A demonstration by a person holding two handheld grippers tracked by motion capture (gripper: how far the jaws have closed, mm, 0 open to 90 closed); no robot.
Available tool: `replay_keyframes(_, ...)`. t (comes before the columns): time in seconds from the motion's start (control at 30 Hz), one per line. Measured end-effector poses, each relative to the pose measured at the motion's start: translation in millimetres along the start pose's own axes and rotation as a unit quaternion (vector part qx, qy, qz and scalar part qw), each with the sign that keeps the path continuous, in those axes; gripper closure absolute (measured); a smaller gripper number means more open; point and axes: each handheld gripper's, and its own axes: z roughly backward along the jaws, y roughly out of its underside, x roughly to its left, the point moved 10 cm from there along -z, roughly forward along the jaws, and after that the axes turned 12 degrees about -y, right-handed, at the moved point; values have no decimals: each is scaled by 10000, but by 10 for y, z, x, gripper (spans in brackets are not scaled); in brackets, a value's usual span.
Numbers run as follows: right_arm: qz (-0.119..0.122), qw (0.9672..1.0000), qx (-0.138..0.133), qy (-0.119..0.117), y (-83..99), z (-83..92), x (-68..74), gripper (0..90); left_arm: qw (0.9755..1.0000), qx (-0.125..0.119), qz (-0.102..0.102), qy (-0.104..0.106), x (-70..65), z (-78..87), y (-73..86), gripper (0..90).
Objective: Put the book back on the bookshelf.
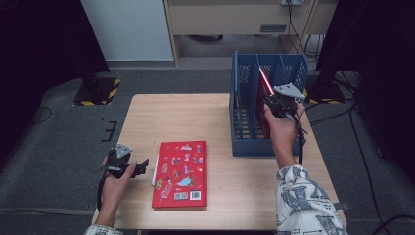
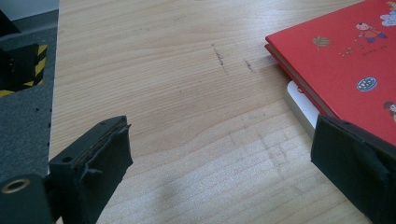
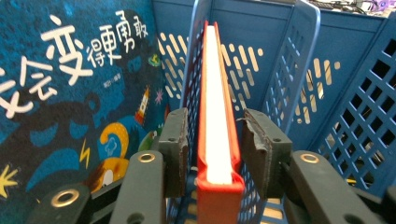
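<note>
Red covers mark two books: one lies flat near the tabletop's front edge (image 1: 230,215), just right of the wide-open left tool (image 1: 143,166). Farther back, the second red book (image 3: 215,116) stands upright in the blue rack (image 1: 244,147) at the right rear corner, its long axis vertical. It is straddled by the right tool (image 3: 215,140), whose jaws stand slightly apart from it, released.

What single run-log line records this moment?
right gripper: open, straddling upright red book in blue rack | left gripper: open beside flat red book

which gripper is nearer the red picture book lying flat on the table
Left. The left gripper sits just beside the flat red picture book; the right gripper is off at the blue file rack.
</note>
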Motion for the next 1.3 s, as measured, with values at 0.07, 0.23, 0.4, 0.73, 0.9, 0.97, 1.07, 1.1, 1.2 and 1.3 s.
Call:
replay_keyframes(0.07,25,10000,41,-16,22,2,-3,635,10000,7,-11,2,-4,-2,2,41)
replay_keyframes(0.23,31,9999,110,2,55,-31,-25,697,10000,16,-50,9,-15,-4,2,41)
replay_keyframes(0.4,69,9999,135,81,42,-49,-6,789,10000,27,-57,13,-19,-10,7,45)
replay_keyframes(0.73,185,9987,-116,463,-8,-139,-22,799,10000,13,-57,26,-19,-10,4,46)
replay_keyframes(0.9,56,9985,-212,510,-13,-204,-54,798,10000,13,-76,33,-28,-15,2,46)
replay_keyframes(0.97,34,9983,-219,534,-11,-222,-48,796,10000,9,-83,34,-29,-14,-2,46)
replay_keyframes(1.07,1,9983,-205,555,-3,-232,-20,792,10000,11,-86,33,-29,-13,-1,46)
replay_keyframes(1.1,14,9982,-199,559,-2,-235,-10,790,10000,11,-85,32,-29,-12,0,46)
replay_keyframes(1.2,6,9984,-210,529,-1,-242,20,781,10000,7,-82,31,-29,-10,-2,46)
replay_keyframes(1.3,32,9987,-224,463,-4,-253,54,741,10000,24,-83,28,-29,-17,3,46)
